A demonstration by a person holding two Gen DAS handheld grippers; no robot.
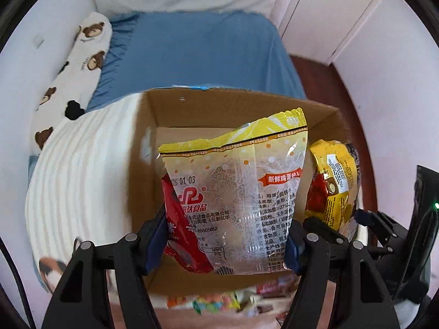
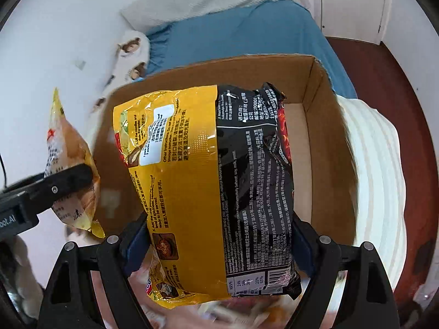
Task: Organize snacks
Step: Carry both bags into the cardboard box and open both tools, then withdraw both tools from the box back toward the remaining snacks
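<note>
In the left wrist view, our left tongs (image 1: 225, 244) are clamped on two packets at once: a clear cracker bag (image 1: 236, 192) with a yellow top and a red packet (image 1: 181, 219) pressed against its left side, both standing up and away from the tips with their long axis along the fingers. Directly beyond and below them lies the open box (image 1: 219, 104), sitting on a striped cushion (image 1: 82, 170) on the bed (image 1: 197, 49); to the right of the tongs hang the noodle packs (image 1: 332, 181). In the right wrist view, our right tongs (image 2: 219, 246) are clamped on a yellow pack (image 2: 178, 178) and a black pack (image 2: 255, 178) side by side, long axis again along the fingers, with the box just past them. Both hands look equally close to it; we judge the coming move is a drop straight down into the box.
</note>
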